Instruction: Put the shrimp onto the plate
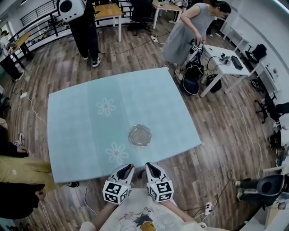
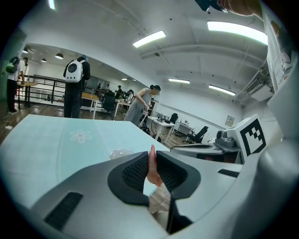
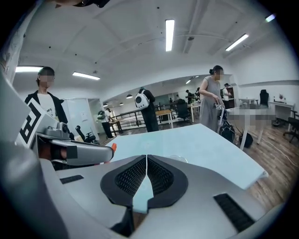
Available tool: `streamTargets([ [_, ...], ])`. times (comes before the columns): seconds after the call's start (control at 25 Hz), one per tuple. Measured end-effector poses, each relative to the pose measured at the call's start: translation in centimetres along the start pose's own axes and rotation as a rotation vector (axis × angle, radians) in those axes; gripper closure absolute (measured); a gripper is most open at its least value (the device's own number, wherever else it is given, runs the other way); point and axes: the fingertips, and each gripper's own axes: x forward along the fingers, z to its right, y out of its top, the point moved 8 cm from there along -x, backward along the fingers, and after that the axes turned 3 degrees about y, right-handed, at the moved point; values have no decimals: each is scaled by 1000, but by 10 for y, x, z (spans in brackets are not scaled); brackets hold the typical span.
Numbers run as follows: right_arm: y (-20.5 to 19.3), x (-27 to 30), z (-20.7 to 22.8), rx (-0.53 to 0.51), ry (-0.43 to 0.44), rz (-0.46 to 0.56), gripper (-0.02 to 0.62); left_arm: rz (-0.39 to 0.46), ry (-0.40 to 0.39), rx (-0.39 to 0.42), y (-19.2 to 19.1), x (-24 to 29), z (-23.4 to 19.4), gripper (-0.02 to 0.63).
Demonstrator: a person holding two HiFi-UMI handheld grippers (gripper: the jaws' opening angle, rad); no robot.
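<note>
A clear glass plate (image 1: pixel 140 135) lies on the pale blue table (image 1: pixel 81 126), a little beyond both grippers. My left gripper (image 1: pixel 131 168) sits at the table's near edge, shut on a pink-orange shrimp (image 2: pixel 152 167) that stands upright between its black pads; the shrimp's tip (image 3: pixel 112 147) shows orange in the right gripper view. The plate's rim (image 2: pixel 120 152) peeks over the left jaw. My right gripper (image 1: pixel 147 167) is beside it, shut with nothing between its pads (image 3: pixel 160 175); the plate (image 3: pixel 177 158) is just past its jaws.
Two white flower prints (image 1: pixel 117 152) mark the tablecloth. Several people stand around: one in black with a white backpack (image 1: pixel 72 8) at the far side, one in grey (image 1: pixel 189 29) by a white desk (image 1: pixel 224 58) to the right. Cables run over the wood floor.
</note>
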Motion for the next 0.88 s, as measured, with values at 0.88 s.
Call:
streamTargets([
  [0.88, 70, 79, 160, -184, 267, -95, 566, 32, 191, -17, 49, 164, 25, 546],
])
